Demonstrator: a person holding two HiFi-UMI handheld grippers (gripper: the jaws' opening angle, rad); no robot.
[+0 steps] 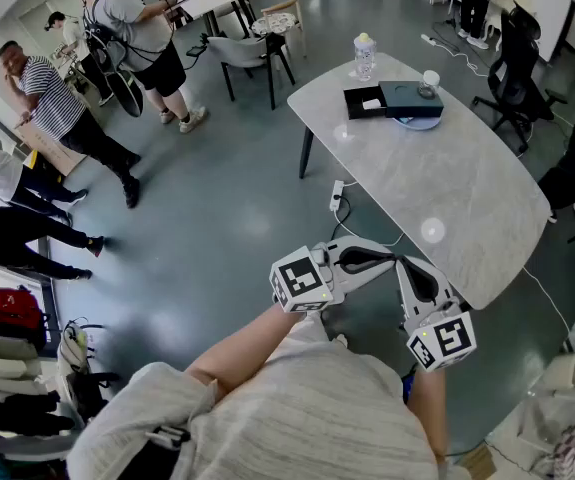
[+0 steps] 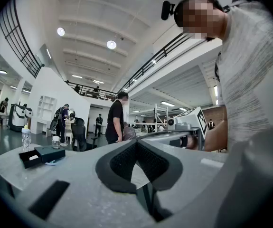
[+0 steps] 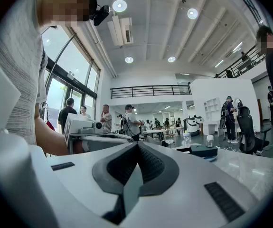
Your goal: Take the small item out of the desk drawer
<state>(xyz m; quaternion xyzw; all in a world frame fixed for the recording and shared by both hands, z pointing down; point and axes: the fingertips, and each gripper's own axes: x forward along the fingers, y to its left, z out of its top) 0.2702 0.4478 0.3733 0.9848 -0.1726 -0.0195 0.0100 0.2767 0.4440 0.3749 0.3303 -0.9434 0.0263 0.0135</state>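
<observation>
A small dark drawer box (image 1: pixel 405 98) stands at the far end of the grey table (image 1: pixel 447 198), its tray (image 1: pixel 364 102) pulled out to the left with a small white item (image 1: pixel 372 103) in it. The box also shows in the left gripper view (image 2: pixel 41 155) and in the right gripper view (image 3: pixel 203 150). My left gripper (image 1: pixel 385 258) and right gripper (image 1: pixel 410 265) are held close to my body at the table's near edge, tips almost meeting, far from the box. Both are shut with nothing between the jaws, as seen along the left gripper (image 2: pixel 136 144) and the right gripper (image 3: pixel 137 146).
A clear bottle (image 1: pixel 365 56) and a small jar (image 1: pixel 430 81) stand by the box, which rests on a pale blue plate (image 1: pixel 419 123). A power strip (image 1: pixel 337 194) lies on the floor beside the table. An office chair (image 1: pixel 515 78) and several people stand around.
</observation>
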